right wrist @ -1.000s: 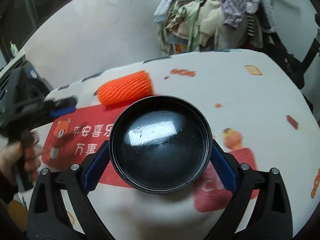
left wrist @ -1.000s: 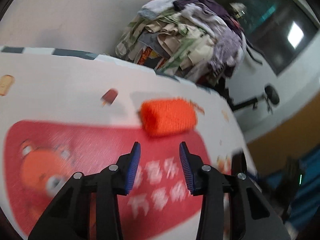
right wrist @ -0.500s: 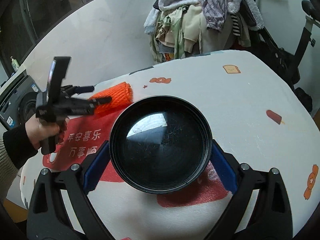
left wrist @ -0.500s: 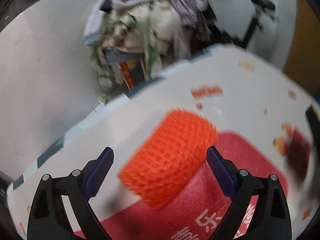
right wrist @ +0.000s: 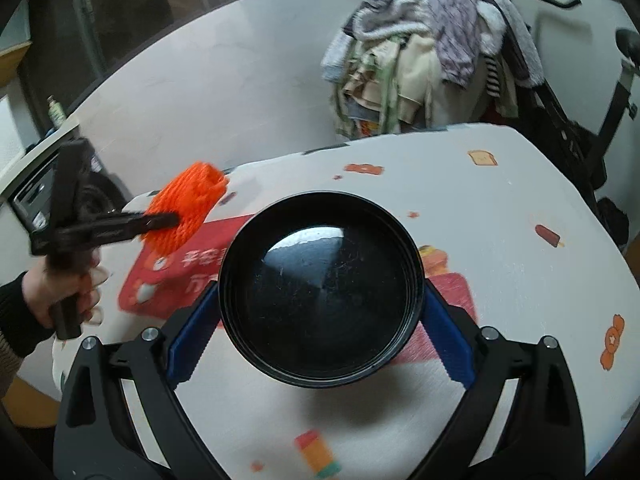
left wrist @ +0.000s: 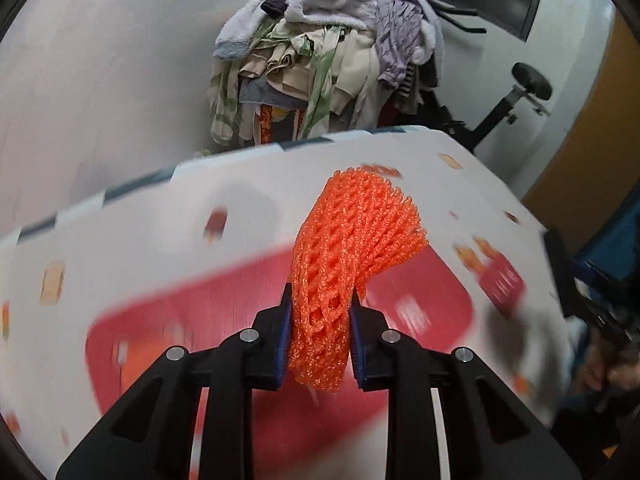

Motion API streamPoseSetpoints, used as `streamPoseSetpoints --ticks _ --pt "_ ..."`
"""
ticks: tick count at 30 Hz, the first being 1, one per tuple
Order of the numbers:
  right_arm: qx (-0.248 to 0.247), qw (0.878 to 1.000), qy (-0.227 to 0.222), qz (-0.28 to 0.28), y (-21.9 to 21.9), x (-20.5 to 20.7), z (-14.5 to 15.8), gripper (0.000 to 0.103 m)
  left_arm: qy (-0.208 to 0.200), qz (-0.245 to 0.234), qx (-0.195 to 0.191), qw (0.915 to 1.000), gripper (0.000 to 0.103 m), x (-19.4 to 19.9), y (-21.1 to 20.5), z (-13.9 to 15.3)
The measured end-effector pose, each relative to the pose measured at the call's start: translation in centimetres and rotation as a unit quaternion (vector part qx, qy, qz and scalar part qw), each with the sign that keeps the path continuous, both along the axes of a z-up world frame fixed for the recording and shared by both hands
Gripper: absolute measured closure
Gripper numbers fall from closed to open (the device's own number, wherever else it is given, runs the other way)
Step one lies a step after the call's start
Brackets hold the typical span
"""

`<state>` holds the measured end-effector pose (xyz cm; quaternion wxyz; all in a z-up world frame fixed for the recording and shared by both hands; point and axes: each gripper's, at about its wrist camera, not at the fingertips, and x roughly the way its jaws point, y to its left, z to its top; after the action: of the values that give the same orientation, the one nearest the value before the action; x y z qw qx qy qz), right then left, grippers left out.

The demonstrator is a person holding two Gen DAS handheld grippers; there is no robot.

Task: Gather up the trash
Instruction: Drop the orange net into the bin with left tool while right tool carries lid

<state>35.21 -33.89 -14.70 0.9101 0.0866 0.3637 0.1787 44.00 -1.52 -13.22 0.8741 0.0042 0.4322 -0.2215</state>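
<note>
At the far left of the right wrist view a hand (right wrist: 60, 292) in a dark sleeve grips the handle of the left tongs (right wrist: 160, 220). Their jaws have just been closing and now stand narrow, pinched on an orange foam net sleeve (right wrist: 188, 204), which is held up in the air over the left edge of the table (right wrist: 520, 280). In the left wrist view the same tongs (left wrist: 320, 332) clamp the lower part of the orange foam net sleeve (left wrist: 348, 248) between their blue pads, so that it is squeezed thin there and fans out wider above them, clear of the cloth. Below it lies a red panel (left wrist: 200, 320) printed on the white tablecloth, blurred in this view.

Further right, in the middle of the right wrist view, the right tongs (right wrist: 320, 320) stand wide, their blue pads pressed on either side of a round black bowl (right wrist: 320, 300). The bowl's glossy inside faces the camera and appears empty. The red panel (right wrist: 168, 280) with white characters shows under and to the left of it.

Behind the table, toward the right, a heap of clothes (right wrist: 432, 56) is piled up against the pale wall, and the black frame of an exercise bike (right wrist: 580, 120) stands at the far right edge.
</note>
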Motion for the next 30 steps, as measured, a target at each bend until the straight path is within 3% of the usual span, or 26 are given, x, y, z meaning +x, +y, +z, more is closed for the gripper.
streamPoseSetpoints --ticks 6,14,20,25,30 --pt "-0.022 0.998 -0.020 0.046 3.6 -5.9 1.4 0.010 0.006 0.031 -0.039 0.9987 0.079 -12.5 4.3 0.9" --pt "-0.028 0.996 -0.013 0.085 7.0 -13.0 1.6 0.010 -0.006 0.023 -0.019 0.9995 0.079 -26.4 4.8 0.2" --pt "-0.027 0.995 -0.016 0.093 7.8 -17.1 1.8 0.010 -0.010 -0.015 0.006 0.9998 0.079 -32.5 3.4 -1.0" --pt "-0.025 0.996 -0.013 0.080 7.3 -19.4 1.7 0.010 0.000 -0.057 0.030 0.9979 0.078 -35.0 1.9 -2.2" --pt "-0.029 0.997 -0.015 0.071 6.4 -21.0 1.6 0.010 0.024 -0.129 0.084 0.9878 0.078 -37.0 -0.4 -4.6"
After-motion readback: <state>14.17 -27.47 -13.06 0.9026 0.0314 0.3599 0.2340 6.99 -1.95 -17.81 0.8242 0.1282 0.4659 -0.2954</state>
